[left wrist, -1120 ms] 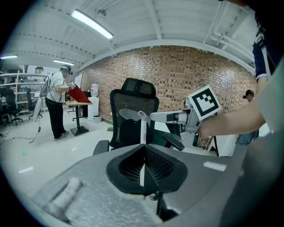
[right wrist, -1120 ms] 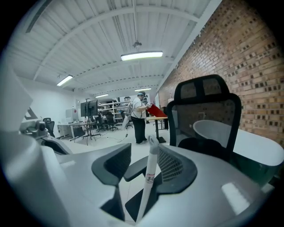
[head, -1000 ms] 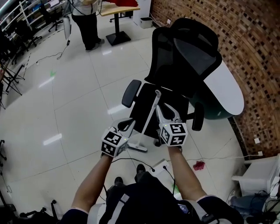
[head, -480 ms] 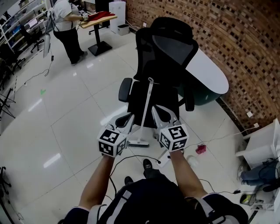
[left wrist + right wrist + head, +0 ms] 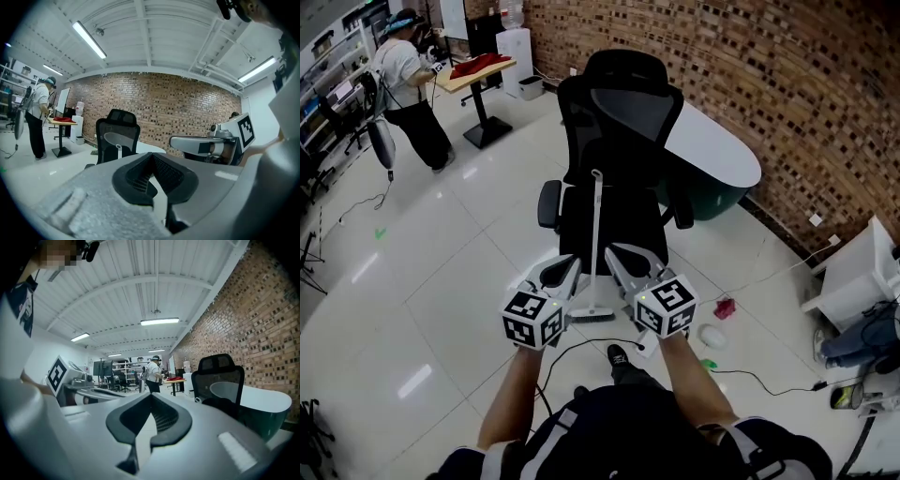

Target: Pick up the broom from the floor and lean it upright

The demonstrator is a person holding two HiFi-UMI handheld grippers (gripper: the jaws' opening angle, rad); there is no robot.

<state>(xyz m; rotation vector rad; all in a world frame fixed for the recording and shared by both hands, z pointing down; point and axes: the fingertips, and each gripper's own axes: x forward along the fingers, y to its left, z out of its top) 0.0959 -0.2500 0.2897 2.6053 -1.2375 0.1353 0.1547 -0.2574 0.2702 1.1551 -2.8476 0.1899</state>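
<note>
One broom [image 5: 596,234] stands upright at the frame's centre, its handle against the single black office chair [image 5: 623,103] and its head on the floor. Two grippers flank its lower end. The left gripper [image 5: 565,270] and the right gripper [image 5: 617,255] each have their jaws pressed together on nothing. They hide the chair's base. Both gripper views show only the handle's top. One person [image 5: 405,80] stands at the upper left.

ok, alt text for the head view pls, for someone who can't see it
A white broom stands upright, leaning against a black office chair on a pale tiled floor by a brick wall. In front of it the person holds the left claw and right claw, both shut and empty, on either side of the handle.
</note>
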